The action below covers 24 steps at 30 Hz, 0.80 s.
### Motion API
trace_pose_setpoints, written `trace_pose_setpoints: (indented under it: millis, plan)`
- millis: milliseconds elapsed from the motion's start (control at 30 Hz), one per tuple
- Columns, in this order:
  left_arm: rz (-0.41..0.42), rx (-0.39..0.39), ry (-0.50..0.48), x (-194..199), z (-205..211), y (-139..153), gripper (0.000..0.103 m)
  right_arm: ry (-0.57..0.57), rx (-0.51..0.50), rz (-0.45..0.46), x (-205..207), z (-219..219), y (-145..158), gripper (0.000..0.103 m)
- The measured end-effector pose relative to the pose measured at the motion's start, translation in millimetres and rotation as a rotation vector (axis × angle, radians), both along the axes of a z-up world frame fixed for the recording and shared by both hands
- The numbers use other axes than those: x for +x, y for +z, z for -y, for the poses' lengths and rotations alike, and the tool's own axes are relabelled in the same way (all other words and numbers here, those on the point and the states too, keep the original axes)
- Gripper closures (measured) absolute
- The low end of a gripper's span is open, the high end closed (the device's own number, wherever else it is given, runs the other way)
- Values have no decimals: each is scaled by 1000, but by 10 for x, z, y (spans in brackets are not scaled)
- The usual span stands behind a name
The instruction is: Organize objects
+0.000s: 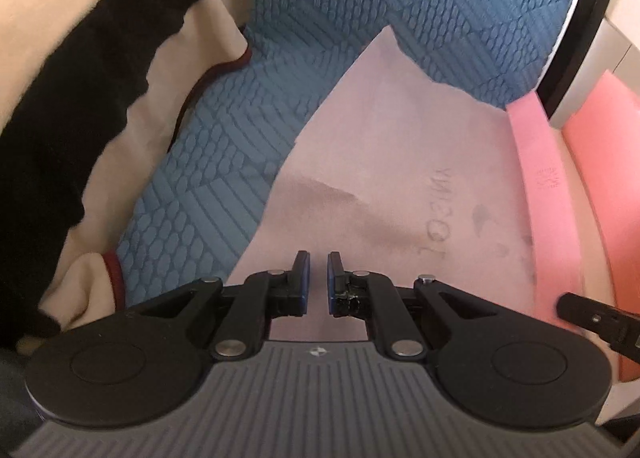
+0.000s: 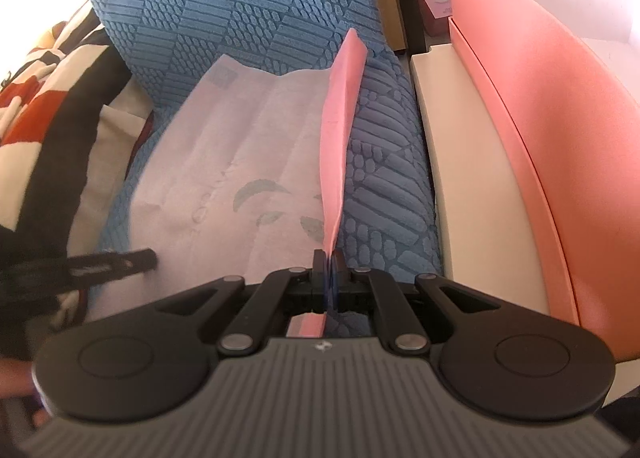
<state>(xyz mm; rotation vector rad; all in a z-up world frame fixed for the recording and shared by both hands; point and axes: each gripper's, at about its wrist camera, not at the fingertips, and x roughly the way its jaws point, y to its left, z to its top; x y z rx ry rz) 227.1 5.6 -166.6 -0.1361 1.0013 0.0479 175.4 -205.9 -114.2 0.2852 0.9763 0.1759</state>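
A pale pink sheet (image 1: 380, 158) with faint grey printing lies flat on a blue textured cushion (image 1: 300, 58). A brighter pink band (image 1: 536, 178) runs along its right edge. In the right wrist view that band (image 2: 340, 118) stands up on edge, and my right gripper (image 2: 329, 254) is shut on its near end. The sheet (image 2: 240, 138) spreads to the left of it. My left gripper (image 1: 319, 258) hovers low over the sheet's near part, its jaws shut down to a narrow slit with nothing between them. Its fingers (image 2: 132, 258) show blurred at the left.
A pink open box (image 2: 540, 118) with a white inside stands to the right on a cream ledge (image 2: 460, 198). A cream, black and orange blanket (image 1: 80, 58) is bunched to the left of the cushion. A dark frame (image 1: 580, 18) rises at the back right.
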Motion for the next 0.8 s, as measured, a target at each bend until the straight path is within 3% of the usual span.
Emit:
trace_pose_setpoints:
  millis: [133, 300, 433, 533, 800]
  plan:
    - [-2, -45, 0, 3, -27, 29, 93, 1, 30, -8, 17, 33, -2, 98]
    - [54, -89, -61, -92, 55, 187, 93, -3, 87, -29, 64, 76, -24, 98]
    - [82, -178, -136, -230, 152, 287, 81, -1, 120, -42, 98, 105, -41, 98]
    - [89, -226, -203, -346, 237, 326, 81, -6, 147, -56, 119, 138, -62, 97]
    - [30, -362, -375, -499, 506, 263, 79, -6, 169, -76, 148, 169, -89, 96]
